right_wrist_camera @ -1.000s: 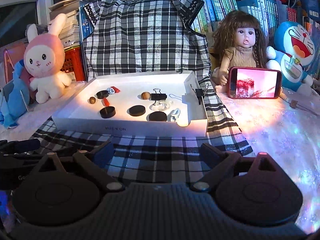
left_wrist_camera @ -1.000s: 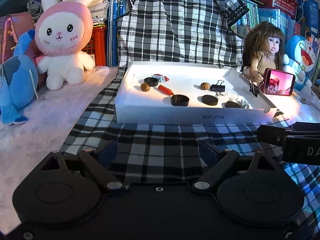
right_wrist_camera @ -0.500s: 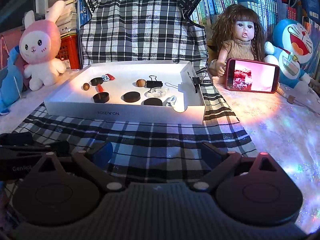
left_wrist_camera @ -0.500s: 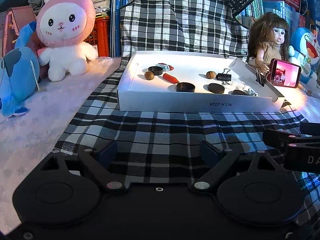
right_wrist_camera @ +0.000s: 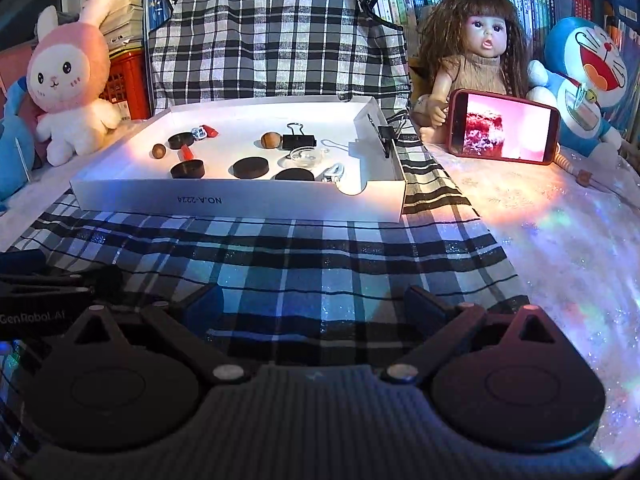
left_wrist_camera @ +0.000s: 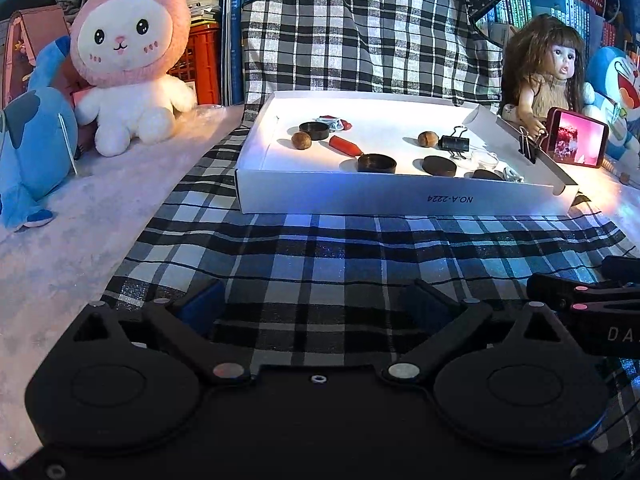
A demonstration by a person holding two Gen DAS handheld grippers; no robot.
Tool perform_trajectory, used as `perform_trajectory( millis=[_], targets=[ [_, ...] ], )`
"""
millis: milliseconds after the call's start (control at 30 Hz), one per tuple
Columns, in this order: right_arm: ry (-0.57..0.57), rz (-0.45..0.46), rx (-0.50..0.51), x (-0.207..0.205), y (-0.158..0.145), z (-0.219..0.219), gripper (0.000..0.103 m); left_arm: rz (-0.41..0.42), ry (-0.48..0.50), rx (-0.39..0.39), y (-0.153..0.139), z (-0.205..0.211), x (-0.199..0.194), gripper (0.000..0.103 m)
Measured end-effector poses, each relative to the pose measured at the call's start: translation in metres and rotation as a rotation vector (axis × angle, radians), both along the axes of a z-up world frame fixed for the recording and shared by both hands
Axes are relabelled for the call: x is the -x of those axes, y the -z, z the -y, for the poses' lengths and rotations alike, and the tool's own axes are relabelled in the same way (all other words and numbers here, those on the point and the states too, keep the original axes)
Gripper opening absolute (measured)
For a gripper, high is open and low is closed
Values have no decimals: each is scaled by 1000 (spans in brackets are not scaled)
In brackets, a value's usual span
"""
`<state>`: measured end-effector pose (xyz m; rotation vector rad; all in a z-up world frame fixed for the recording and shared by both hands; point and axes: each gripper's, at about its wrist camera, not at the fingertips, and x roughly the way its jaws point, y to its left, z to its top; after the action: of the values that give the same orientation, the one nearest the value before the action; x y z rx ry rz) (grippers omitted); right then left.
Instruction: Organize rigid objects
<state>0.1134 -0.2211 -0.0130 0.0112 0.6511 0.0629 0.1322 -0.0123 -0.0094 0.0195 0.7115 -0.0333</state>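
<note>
Both tools (left_wrist_camera: 316,308) (right_wrist_camera: 314,306) agape over checked cloth (right_wrist_camera: 320,248); flat round discs (right_wrist_camera: 251,168) in white cardboard tray (right_wrist_camera: 240,202)

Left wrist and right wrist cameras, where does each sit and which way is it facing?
Left wrist: low over the plaid cloth, facing the white tray; its own open left gripper shows, the right gripper's side at far right.
Right wrist: beside it, facing the same tray; open right gripper shows.
Shared: tray, doll, pink phone, pink rabbit toy.

Left gripper (left_wrist_camera: 316,304) showing matte black housing, round discs, silver pivot screws, blue finger pads (left_wrist_camera: 200,306), right gripper (right_wrist_camera: 316,304) carrying ribbed grey-black casing, white "GenRobot.AI" lettering alongside
</note>
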Motion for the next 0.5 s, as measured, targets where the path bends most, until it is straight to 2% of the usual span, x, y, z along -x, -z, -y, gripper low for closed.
perform_trajectory(
  millis=[500],
  targets=[
    [-10, -21, 17, -3, 3, -2, 103, -6, 4, -7, 1, 2, -1, 103]
  ],
)
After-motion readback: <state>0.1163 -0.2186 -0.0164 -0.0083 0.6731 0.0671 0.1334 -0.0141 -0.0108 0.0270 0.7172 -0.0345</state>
